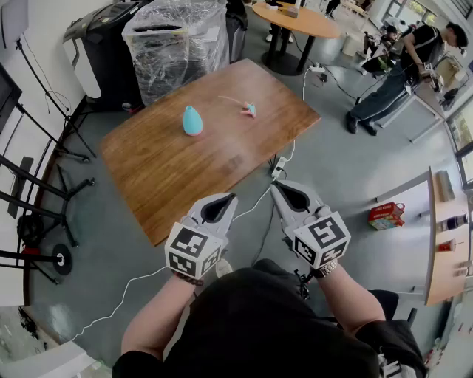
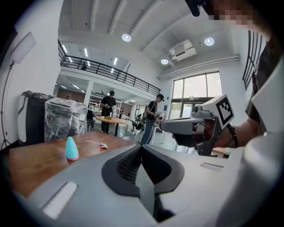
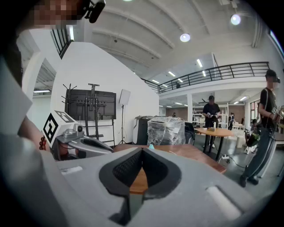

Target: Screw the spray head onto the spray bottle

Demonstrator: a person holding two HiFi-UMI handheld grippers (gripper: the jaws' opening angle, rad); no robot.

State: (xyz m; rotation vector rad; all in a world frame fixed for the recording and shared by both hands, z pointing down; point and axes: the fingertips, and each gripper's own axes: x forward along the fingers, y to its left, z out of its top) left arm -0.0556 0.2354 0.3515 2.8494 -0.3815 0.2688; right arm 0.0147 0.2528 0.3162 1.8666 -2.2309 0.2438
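Note:
A teal spray bottle (image 1: pixel 192 120) without a head stands upright on the wooden table (image 1: pixel 170 177). The pink and teal spray head (image 1: pixel 247 109) with its thin tube lies to the right of it, apart. My left gripper (image 1: pixel 230 198) and right gripper (image 1: pixel 276 187) hover side by side off the table's near edge, over the floor, both shut and empty. The left gripper view shows the bottle (image 2: pixel 71 148) and the spray head (image 2: pixel 103 145) far ahead beyond its closed jaws. In the right gripper view only the bottle's tip (image 3: pixel 151 146) peeks over its closed jaws.
A plastic-wrapped bin (image 1: pixel 177 40) stands beyond the table, and a round table (image 1: pixel 295 18) farther back. A seated person (image 1: pixel 403 66) is at the right. A power strip (image 1: pixel 278 168) and white cables lie on the floor by the table. Black stands (image 1: pixel 44 214) line the left.

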